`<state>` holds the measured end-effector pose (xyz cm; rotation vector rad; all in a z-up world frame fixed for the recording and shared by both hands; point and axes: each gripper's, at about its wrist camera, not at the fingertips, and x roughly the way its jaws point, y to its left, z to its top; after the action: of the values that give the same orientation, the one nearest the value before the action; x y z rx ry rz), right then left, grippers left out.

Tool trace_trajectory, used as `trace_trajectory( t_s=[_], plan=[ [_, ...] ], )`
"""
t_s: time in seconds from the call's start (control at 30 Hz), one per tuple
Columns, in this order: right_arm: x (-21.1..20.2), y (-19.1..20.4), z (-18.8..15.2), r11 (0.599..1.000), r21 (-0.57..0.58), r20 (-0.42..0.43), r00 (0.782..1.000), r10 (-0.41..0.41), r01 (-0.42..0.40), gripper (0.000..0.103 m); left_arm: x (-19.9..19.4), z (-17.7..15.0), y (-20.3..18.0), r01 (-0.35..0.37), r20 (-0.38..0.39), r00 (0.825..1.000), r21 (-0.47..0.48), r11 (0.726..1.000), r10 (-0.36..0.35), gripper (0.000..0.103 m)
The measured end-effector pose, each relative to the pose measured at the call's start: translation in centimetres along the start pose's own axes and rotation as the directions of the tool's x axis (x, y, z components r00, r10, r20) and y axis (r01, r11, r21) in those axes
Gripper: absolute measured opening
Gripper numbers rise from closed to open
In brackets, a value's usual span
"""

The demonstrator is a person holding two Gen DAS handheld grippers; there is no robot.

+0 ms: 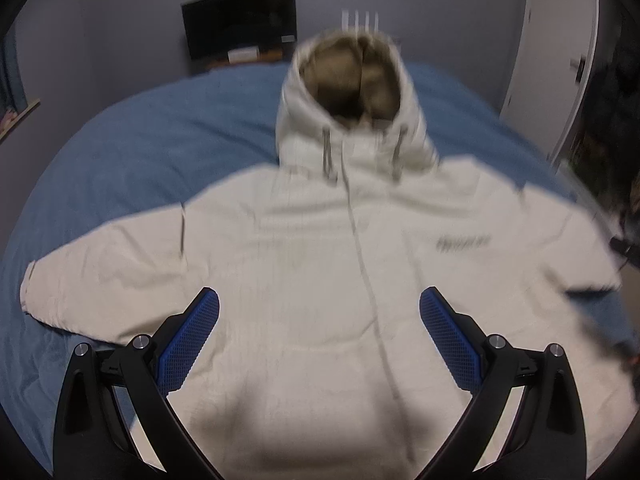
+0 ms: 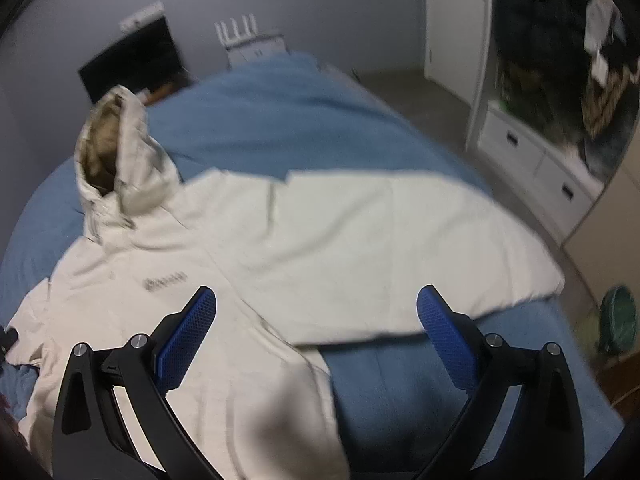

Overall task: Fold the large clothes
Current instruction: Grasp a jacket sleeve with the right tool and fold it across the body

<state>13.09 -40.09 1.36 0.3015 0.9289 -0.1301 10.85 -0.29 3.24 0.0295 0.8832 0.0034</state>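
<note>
A cream hooded jacket [image 1: 320, 248] lies face up and spread out on a blue bed [image 1: 140, 140], hood [image 1: 348, 80] at the far end, zip down the middle, both sleeves stretched out sideways. My left gripper [image 1: 319, 312] is open and empty, hovering over the jacket's lower front. In the right wrist view the jacket [image 2: 180, 264] fills the left and middle, with one sleeve [image 2: 420, 240] reaching right. My right gripper [image 2: 316, 312] is open and empty above the jacket's side, below that sleeve.
A black monitor [image 1: 240, 20] stands against the wall beyond the bed. A white wardrobe with drawers [image 2: 536, 156] and dark clothes stands to the right. A green bin [image 2: 620, 320] sits on the floor at right. The bed edge [image 2: 560, 360] is near the sleeve end.
</note>
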Motion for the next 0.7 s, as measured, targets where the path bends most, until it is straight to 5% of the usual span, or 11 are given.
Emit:
trace_trajectory(
  t_s=[0.23, 0.53, 0.7],
  plan=[
    [4.5, -3.8, -1.7, 0.972, 0.223, -0.163, 0.98, 0.113, -0.075, 0.096, 3.2, -2.1, 0.0, 0.008, -0.041, 0.999, 0.025, 1.0, -0.007, 0.097],
    [9.6, -6.9, -1.8, 0.946, 0.321, -0.298, 0.953, 0.054, 0.047, 0.096, 4.5, -2.2, -0.8, 0.022, -0.059, 0.998, 0.056, 0.998, -0.019, 0.097],
    [10.5, -9.8, -0.3, 0.919, 0.373, -0.256, 0.966, -0.025, 0.123, 0.095, 4.7, -2.2, -0.3, 0.033, -0.066, 0.997, 0.025, 0.999, -0.032, 0.097]
  ],
)
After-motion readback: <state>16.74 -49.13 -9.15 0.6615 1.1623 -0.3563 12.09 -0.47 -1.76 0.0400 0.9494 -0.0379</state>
